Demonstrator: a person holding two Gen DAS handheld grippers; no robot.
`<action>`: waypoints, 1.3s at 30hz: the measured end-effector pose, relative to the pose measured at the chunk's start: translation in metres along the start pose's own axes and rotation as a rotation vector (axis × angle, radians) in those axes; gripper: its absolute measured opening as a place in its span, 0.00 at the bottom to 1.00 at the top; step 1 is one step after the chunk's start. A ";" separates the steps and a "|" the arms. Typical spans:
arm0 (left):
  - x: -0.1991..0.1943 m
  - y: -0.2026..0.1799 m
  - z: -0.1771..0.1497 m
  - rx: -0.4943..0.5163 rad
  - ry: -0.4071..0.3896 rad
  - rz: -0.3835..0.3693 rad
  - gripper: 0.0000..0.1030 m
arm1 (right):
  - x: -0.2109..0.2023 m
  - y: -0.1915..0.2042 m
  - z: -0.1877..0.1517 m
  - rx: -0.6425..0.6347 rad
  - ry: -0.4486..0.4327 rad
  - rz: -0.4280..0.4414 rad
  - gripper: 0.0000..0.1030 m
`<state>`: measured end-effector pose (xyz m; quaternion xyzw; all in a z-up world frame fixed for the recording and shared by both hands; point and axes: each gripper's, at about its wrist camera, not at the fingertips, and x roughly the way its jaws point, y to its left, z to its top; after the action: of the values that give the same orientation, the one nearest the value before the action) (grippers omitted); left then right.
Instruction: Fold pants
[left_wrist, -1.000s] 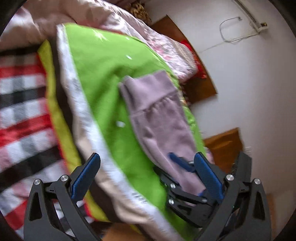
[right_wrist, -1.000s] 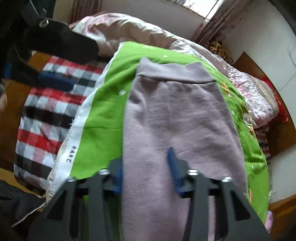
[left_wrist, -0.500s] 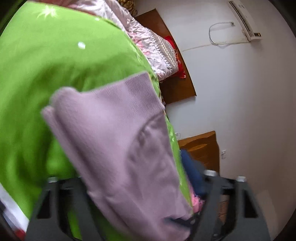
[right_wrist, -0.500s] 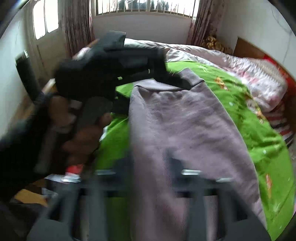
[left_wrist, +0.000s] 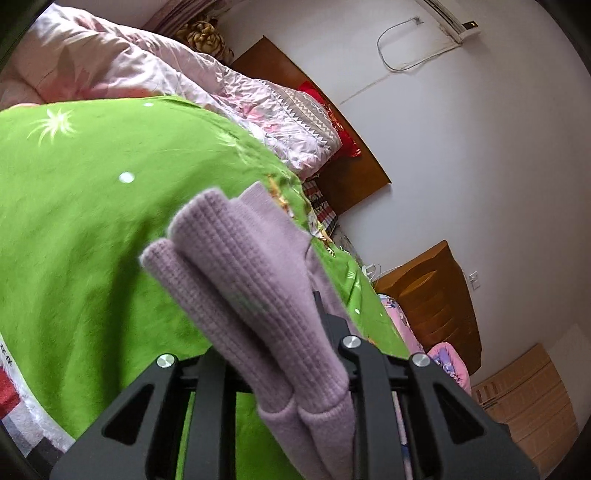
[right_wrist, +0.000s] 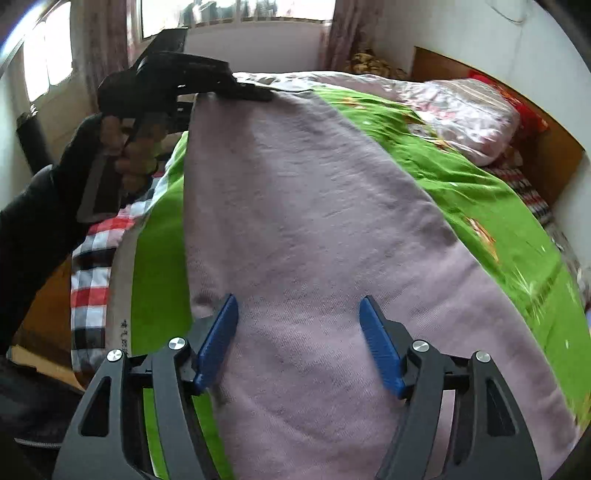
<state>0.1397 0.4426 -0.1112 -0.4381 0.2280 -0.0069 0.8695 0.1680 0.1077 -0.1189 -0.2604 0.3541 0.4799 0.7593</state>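
The lilac knitted pants (right_wrist: 314, 206) lie lengthwise on a green blanket (right_wrist: 461, 177). In the left wrist view their ribbed end (left_wrist: 240, 266) is bunched into folds between the fingers of my left gripper (left_wrist: 266, 332), whose jaws are closing on the cloth. The fabric hides most of both fingers. From the right wrist view, a hand in a dark sleeve holds that left gripper (right_wrist: 258, 96) at the far corner of the pants, lifting it. My right gripper (right_wrist: 299, 321) hovers over the near part of the pants. Its blue pads (right_wrist: 218, 343) stand apart and are closing, pinching nothing.
A pink quilt (left_wrist: 166, 70) is heaped at the head of the bed against a wooden headboard (left_wrist: 343, 177). A wooden nightstand (left_wrist: 436, 295) and a cardboard box (left_wrist: 528, 387) stand by the white wall. A red, black and white checked sheet (right_wrist: 92, 266) hangs off the bed's left side.
My left gripper went from wide open to closed on the ribbed end of the pants. My right gripper, which was shut on the cloth, has let go and opened.
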 end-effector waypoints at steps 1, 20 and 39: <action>-0.001 -0.005 -0.002 0.015 0.001 0.014 0.17 | -0.001 -0.001 0.000 0.006 0.005 0.007 0.66; -0.031 -0.137 -0.012 0.367 -0.073 0.064 0.17 | -0.013 -0.047 0.018 0.113 0.011 0.056 0.82; 0.098 -0.357 -0.284 0.931 0.469 -0.217 0.60 | -0.268 -0.183 -0.210 0.976 -0.410 -0.449 0.86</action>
<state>0.1804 -0.0133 -0.0220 -0.0136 0.3424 -0.2948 0.8920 0.1976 -0.2669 -0.0263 0.1495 0.3162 0.1286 0.9280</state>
